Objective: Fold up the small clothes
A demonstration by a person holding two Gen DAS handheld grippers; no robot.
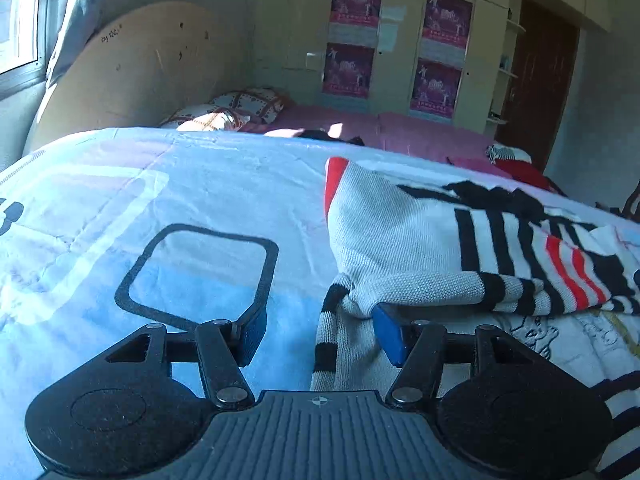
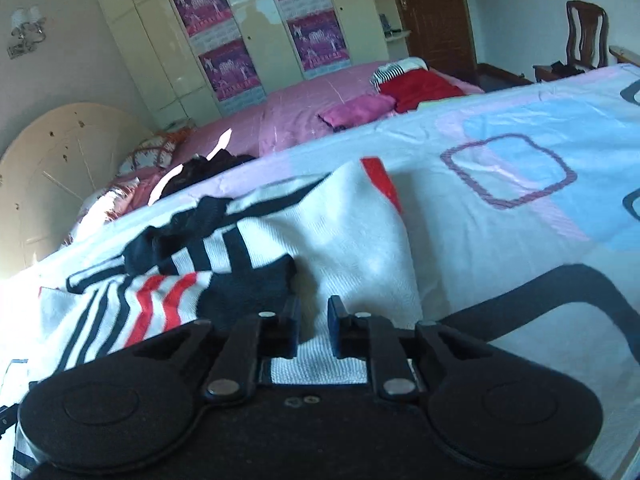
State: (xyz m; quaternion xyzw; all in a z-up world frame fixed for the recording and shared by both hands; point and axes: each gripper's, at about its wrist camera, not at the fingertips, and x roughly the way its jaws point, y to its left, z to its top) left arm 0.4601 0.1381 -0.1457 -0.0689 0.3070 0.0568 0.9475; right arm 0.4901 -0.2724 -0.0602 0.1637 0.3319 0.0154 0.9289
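While the left tongs [image 1: 318,330] stand open with a striped cuff of the sweater [image 1: 424,240] hanging loose between their blue pads, touching only the right-hand pad, the right tongs [image 2: 312,330] hover slightly parted right over the sweater's white knit, pads pressing on nothing. From both, the sweater runs forward and away across the quilt [image 1: 200,184], its long axis pointing toward the red-trimmed end [image 2: 380,178] farthest off, so the right tongs, directly above the body, seem nearer for the next fold. Beyond the sweater lies bare quilt, then the pink bed [image 2: 304,112].
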